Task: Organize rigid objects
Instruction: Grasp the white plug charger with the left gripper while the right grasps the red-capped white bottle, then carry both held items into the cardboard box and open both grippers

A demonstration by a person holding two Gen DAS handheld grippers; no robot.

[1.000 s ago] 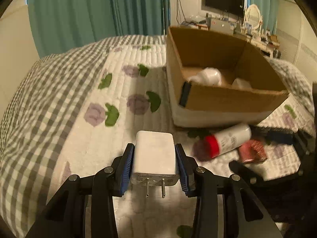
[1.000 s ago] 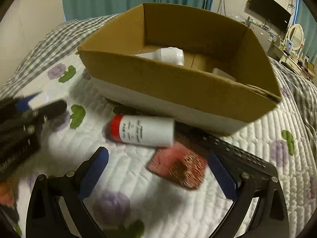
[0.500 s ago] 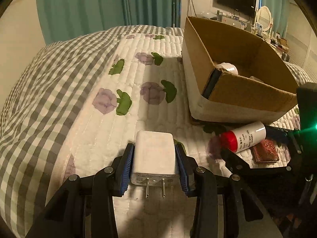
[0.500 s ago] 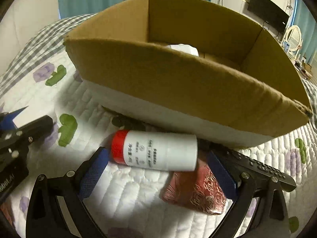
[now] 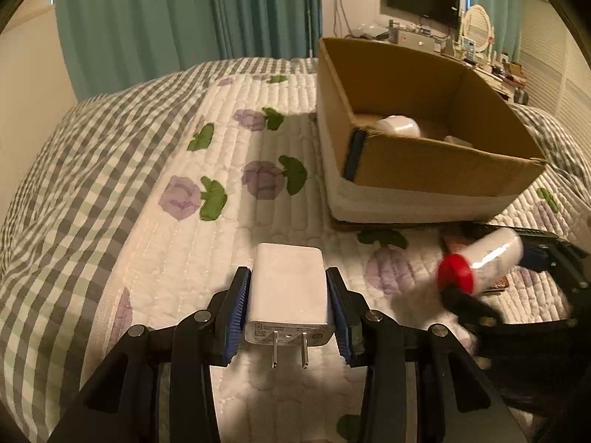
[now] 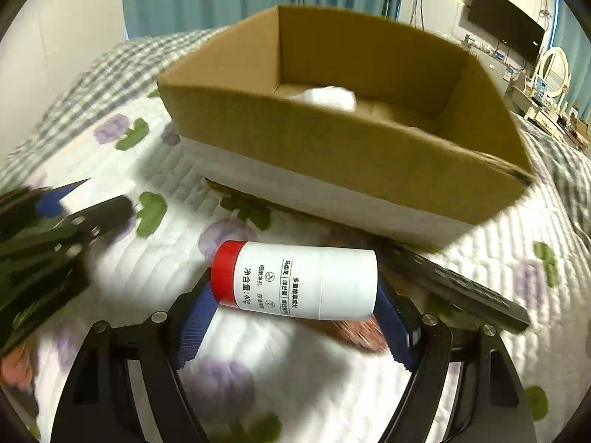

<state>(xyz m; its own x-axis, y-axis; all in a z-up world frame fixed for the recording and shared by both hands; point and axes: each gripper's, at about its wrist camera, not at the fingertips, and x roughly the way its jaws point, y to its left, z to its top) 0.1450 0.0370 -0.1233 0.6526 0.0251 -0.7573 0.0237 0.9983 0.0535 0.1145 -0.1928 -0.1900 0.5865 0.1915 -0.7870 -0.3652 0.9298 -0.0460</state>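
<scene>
While both grippers hold objects above the quilted floral bedspread (image 5: 258,140), the open brown cardboard box (image 5: 436,170) sits ahead of them.

The left wrist view shows the box interior with a rounded white object (image 5: 399,125) on its floor; the right wrist view shows that object only blurred. The black remote control (image 6: 461,288) lies on the bedspread just before the box, clearest in the right view. The right gripper (image 6: 295,317) is closed endwise on the red-capped white cylindrical bottle (image 6: 299,280). The left gripper (image 5: 288,306) is clamped on the white rectangular plug charger (image 5: 288,291), prongs facing the camera.
</scene>
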